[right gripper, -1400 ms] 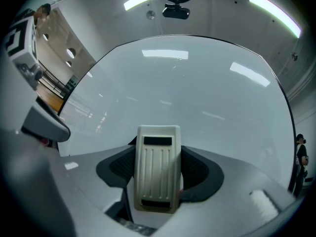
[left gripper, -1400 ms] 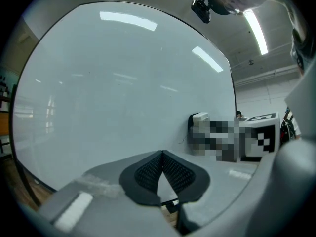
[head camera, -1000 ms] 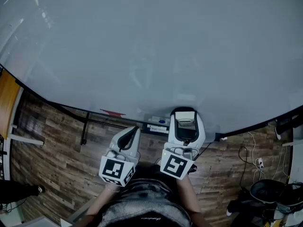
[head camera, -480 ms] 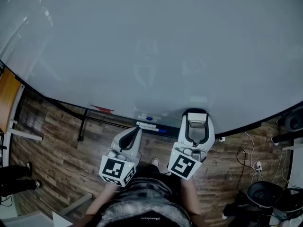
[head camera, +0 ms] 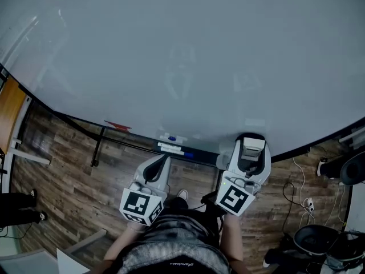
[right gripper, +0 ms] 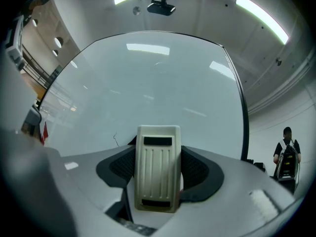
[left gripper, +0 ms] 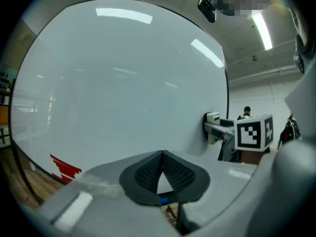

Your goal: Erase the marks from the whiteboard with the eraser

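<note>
A large whiteboard [head camera: 188, 56] fills the upper head view; faint smudges show near its middle, and a thin dark mark [right gripper: 116, 138] shows in the right gripper view. My right gripper [head camera: 252, 147] is shut on a cream ribbed eraser [right gripper: 158, 168], whose top [head camera: 254, 146] sits at the board's lower edge. My left gripper [head camera: 160, 160] hangs below the board with its jaws shut and nothing between them [left gripper: 162, 169]. A red patch [left gripper: 64, 166] lies at the board's lower left.
Markers [head camera: 171, 143] lie in the tray under the board. The floor is wood plank [head camera: 63, 170]. Cables and a dark round bin [head camera: 316, 236] lie at the lower right. An orange desk edge [head camera: 8, 110] is at the left. A person [right gripper: 286, 152] stands far right.
My right gripper with the eraser has slid rightward along the board's lower edge. The left gripper has stayed where it was.
</note>
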The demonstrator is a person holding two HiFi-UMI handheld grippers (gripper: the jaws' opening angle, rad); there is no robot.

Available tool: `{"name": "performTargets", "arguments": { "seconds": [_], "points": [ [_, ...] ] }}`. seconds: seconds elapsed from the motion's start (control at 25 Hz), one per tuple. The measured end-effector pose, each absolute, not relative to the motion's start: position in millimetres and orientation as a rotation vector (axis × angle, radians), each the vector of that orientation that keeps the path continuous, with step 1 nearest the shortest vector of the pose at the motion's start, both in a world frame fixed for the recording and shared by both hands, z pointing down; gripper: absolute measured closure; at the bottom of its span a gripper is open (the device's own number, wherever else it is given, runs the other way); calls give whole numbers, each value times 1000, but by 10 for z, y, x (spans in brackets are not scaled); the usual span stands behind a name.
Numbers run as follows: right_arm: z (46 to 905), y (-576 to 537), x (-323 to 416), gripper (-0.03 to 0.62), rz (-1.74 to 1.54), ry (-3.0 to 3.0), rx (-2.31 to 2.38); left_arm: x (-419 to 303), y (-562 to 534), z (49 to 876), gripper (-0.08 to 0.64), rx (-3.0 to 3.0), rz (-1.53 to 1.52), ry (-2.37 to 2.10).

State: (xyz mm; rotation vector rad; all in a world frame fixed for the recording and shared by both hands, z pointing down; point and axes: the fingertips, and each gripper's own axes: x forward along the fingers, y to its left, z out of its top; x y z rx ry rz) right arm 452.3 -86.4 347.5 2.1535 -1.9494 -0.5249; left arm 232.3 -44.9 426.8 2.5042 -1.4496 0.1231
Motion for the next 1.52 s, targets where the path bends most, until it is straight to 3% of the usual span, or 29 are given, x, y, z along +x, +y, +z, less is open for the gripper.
{"name": "performTargets", "arguments": {
  "seconds": [0.36,0.64,1.04,1.52],
  "points": [
    [3509,-752,5256,330,-403,-1859,2335,2533,-380,4252,557,2526,123,-1420],
    [3528,-765,5251,331,-379,-1891,2330,2529,-360,4297,557,2515,124,-1424],
    [3533,-853,4651,331,-361,-1959,2300,2124,-397,4271,557,2492,97,-1456],
    [3504,-1053,3388,331,-370,-1981,2297,1088,-594,4205,557,2516,90,-1435]
  ]
}}
